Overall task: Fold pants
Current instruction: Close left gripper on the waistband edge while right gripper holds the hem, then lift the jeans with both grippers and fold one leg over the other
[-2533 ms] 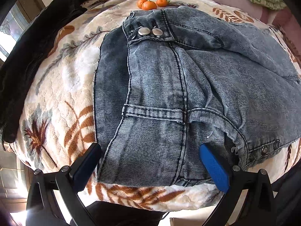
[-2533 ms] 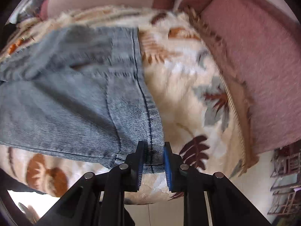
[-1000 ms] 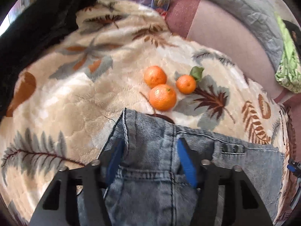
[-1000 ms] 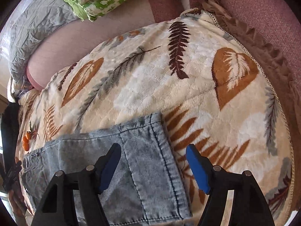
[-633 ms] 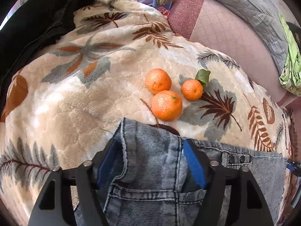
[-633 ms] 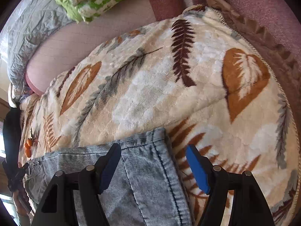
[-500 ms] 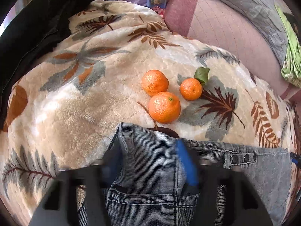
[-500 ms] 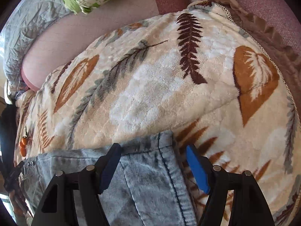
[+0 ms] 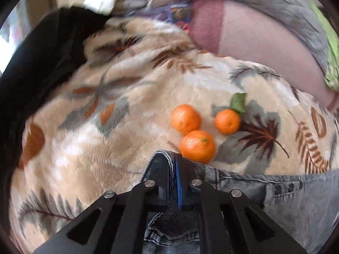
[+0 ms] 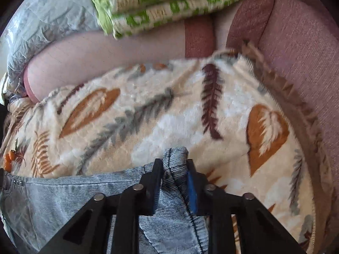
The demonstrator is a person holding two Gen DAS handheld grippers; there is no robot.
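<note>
Grey-blue washed jeans (image 9: pixel 275 192) on cream leaf-patterned blanket (image 9: pixel 131 127); orange mandarins (image 9: pixel 197 146).

Three oranges (image 9: pixel 196 134) lie close together on a leaf-patterned blanket (image 9: pixel 127 114); one bears a green leaf (image 9: pixel 238 102). Far behind, a grey quilt (image 10: pixel 46 21); a green-checked cloth (image 10: pixel 165 2) on top.

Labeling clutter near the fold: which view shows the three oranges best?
Left wrist. The oranges sit large and near the centre, just beyond the jeans edge on the blanket, one with a leaf. The right wrist view shows them only as tiny orange specks at the far left edge.
</note>
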